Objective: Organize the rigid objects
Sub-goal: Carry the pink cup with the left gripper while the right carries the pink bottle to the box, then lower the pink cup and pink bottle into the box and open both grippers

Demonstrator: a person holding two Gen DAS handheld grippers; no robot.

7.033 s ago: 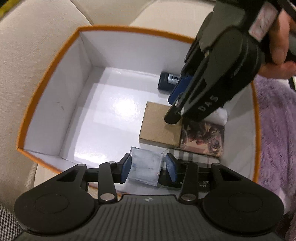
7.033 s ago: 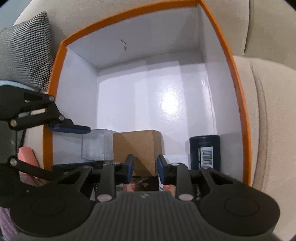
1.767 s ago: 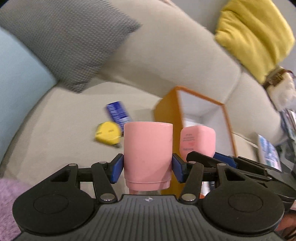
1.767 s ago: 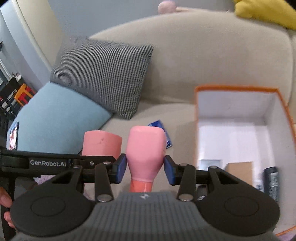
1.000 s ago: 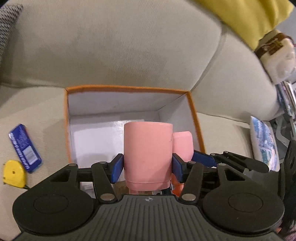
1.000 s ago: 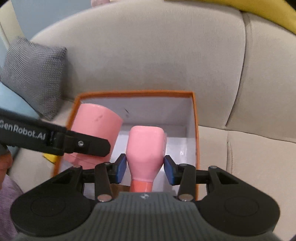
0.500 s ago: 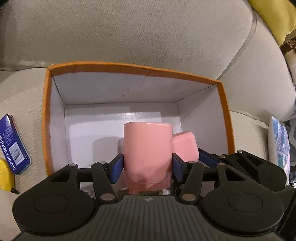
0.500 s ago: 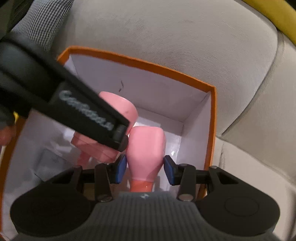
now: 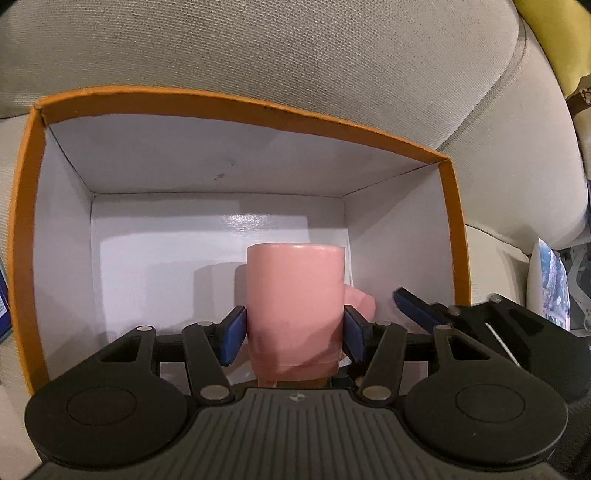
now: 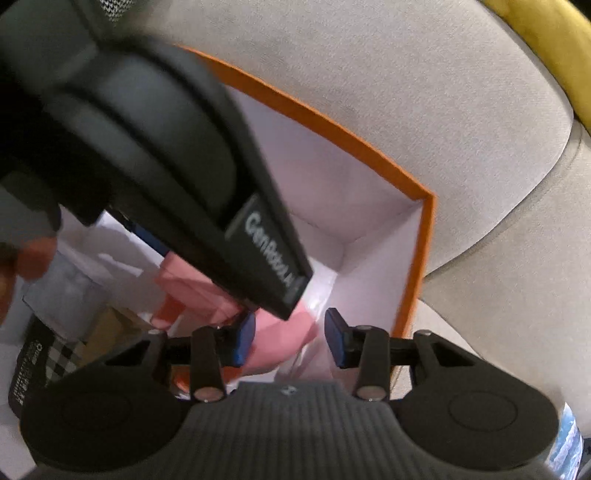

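Two pink objects hang inside an orange-rimmed white box [image 9: 236, 107] set on a beige sofa [image 9: 258, 48]. The pink cup [image 9: 295, 306] sits upright between the blue pads [image 9: 233, 334] of the left tongs [image 9: 295, 338], which are clamped on its sides low over the box floor, roughly at the middle of the box. Just to the right of the cup, still within the box, a second pink item [image 9: 362, 304] peeks out from behind it; the right tongs [image 10: 290, 339] carry this pink bottle [image 10: 282, 341], its body lying between the two blue pads [image 10: 338, 341]. The left pad touches it, but motion blur leaves a pale gap at the right pad, so whether that grip is firm cannot be told from the wrist view. In that same view the black body of the left tool [image 10: 147, 140] fills the upper left and crosses above the box, with a fingertip of the person's hand [image 10: 33, 254] at the left edge. Along the near side of the box floor lie a clear plastic cube [image 10: 62, 288], a brown cardboard block [image 10: 110, 328] and a black-and-white checked packet [image 10: 40, 365]. Beyond the box's far right corner, a yellow cushion [image 10: 546, 33] rests on the sofa back.
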